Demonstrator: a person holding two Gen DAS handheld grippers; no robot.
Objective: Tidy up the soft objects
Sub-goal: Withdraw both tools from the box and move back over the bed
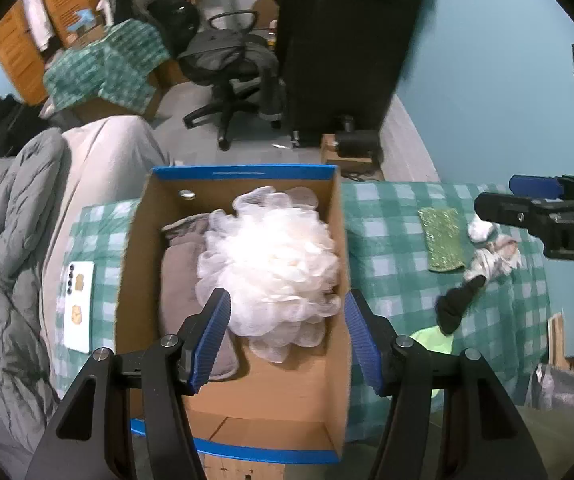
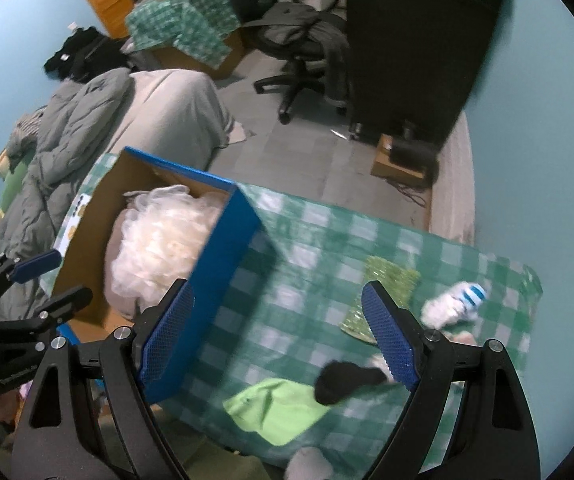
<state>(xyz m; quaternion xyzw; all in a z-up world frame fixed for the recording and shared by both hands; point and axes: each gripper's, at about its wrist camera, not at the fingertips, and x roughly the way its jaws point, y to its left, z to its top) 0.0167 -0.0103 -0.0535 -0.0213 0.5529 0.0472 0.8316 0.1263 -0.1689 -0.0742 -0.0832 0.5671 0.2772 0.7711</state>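
A cardboard box with blue edges (image 1: 247,384) (image 2: 223,248) stands on a green checked cloth (image 1: 387,216) (image 2: 287,280). A white mesh bath pouf (image 1: 271,256) (image 2: 159,236) and a grey folded cloth (image 1: 179,280) lie inside it. My left gripper (image 1: 287,332) is open and empty just above the box. My right gripper (image 2: 275,332) is open and empty above the cloth, right of the box. On the cloth lie a green sparkly sponge (image 1: 441,240) (image 2: 387,280), a black sock (image 1: 457,304) (image 2: 347,380), a white-and-blue sock (image 2: 459,300), a light patterned cloth (image 1: 491,256) and a lime green cloth (image 2: 279,408).
A white phone (image 1: 79,304) lies on the cloth left of the box. A grey duvet (image 1: 11,260) (image 2: 67,140) covers a bed to the left. An office chair (image 1: 231,76) (image 2: 303,52), a black cabinet (image 1: 343,40) and a small cardboard box (image 2: 399,160) stand on the floor beyond.
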